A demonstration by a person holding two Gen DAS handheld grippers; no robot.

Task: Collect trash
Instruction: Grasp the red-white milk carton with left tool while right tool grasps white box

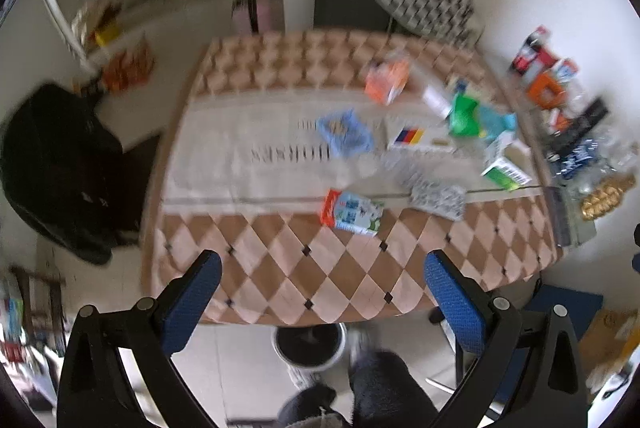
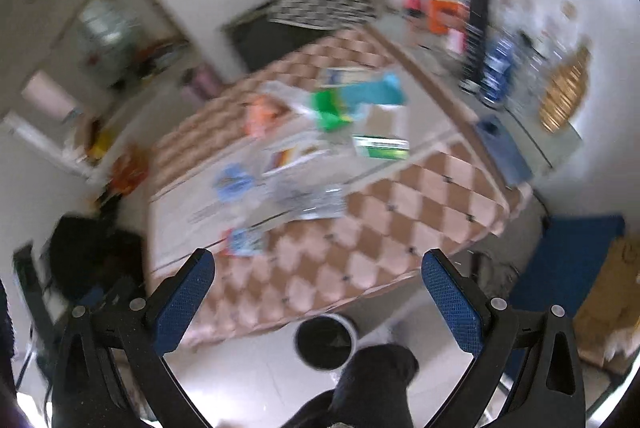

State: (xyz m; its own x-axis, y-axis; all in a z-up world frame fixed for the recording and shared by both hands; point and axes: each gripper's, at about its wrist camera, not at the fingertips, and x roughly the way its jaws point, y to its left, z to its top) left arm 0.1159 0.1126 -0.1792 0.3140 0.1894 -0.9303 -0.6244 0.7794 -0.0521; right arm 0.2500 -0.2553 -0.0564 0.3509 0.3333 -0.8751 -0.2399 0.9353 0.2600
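A table point(image 1: 280, 280) under a brown-and-pink diamond cloth fills both views, blurred in the right wrist's; litter lies scattered over its middle and far right: a green bag point(image 1: 464, 116), an orange packet point(image 1: 386, 80), a blue wrapper point(image 1: 344, 132), a milk carton point(image 1: 352, 214) nearest the front edge; a dark-lined bin point(image 1: 310, 344) stands on the floor just below that edge; the left gripper point(image 1: 322, 304) and right gripper point(image 2: 318, 302) hang above, both spread wide and empty.
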